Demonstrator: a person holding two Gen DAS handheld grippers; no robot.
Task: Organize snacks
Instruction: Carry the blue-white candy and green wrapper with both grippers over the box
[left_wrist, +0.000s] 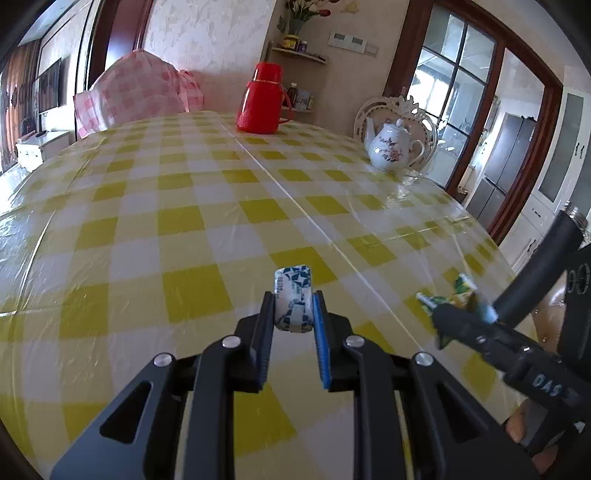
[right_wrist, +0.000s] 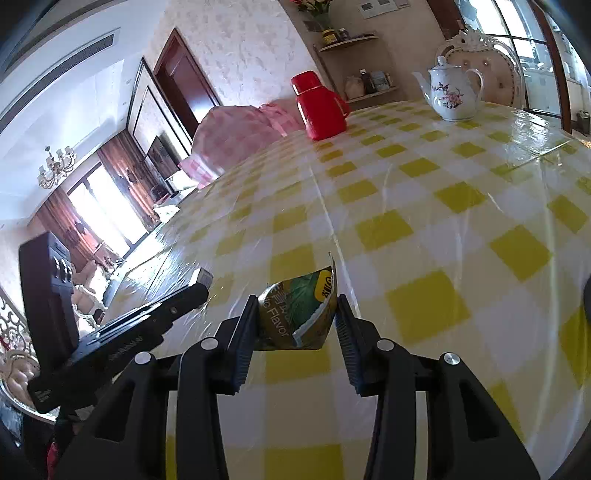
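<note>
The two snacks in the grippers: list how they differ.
The blue-and-white snack is a small rounded roll; the green-and-yellow packet is a flat, crinkled pouch with a pointed corner. The roll sits in the left gripper, jaws narrow; the packet sits in the right gripper, jaws wider. Both are gripped above the checked tablecloth.

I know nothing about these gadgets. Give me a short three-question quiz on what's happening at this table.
1. True or false: both grippers hold a snack.
2. Which gripper holds the blue-and-white packet? A) left B) right
3. Fill in: beyond the grippers stand a red flask and a white ____.

Key:
1. True: the left gripper and right gripper each clamp one; the right has the green packet.
2. A
3. teapot
</note>
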